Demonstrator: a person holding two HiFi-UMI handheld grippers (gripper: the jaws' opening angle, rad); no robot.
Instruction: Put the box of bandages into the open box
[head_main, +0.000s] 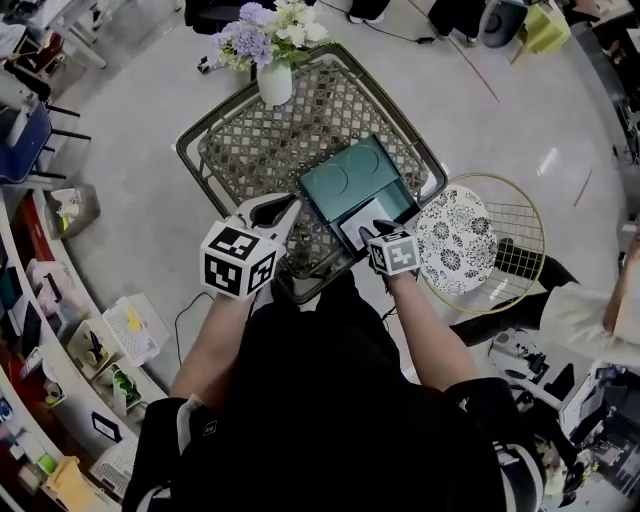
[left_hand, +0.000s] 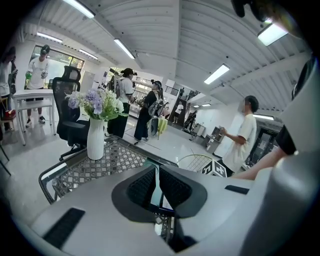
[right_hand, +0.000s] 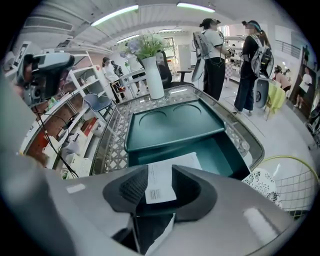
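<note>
A teal open box (head_main: 392, 202) stands on the lattice-topped table (head_main: 250, 150), its lid (head_main: 347, 182) folded back towards the vase. My right gripper (head_main: 378, 238) is shut on the white box of bandages (head_main: 362, 222) and holds it over the box's near edge. In the right gripper view the bandage box (right_hand: 161, 181), barcode label up, sits between the jaws, with the teal box's inside (right_hand: 220, 155) just beyond. My left gripper (head_main: 283, 212) hovers left of the teal box. In the left gripper view its jaws (left_hand: 157, 185) stand almost together with nothing between them.
A white vase of flowers (head_main: 272, 70) stands at the table's far edge. To the right, a patterned plate (head_main: 455, 240) lies on a round wire table (head_main: 520, 245). Shelves with small items (head_main: 90, 350) line the left. Several people stand further off (right_hand: 250, 55).
</note>
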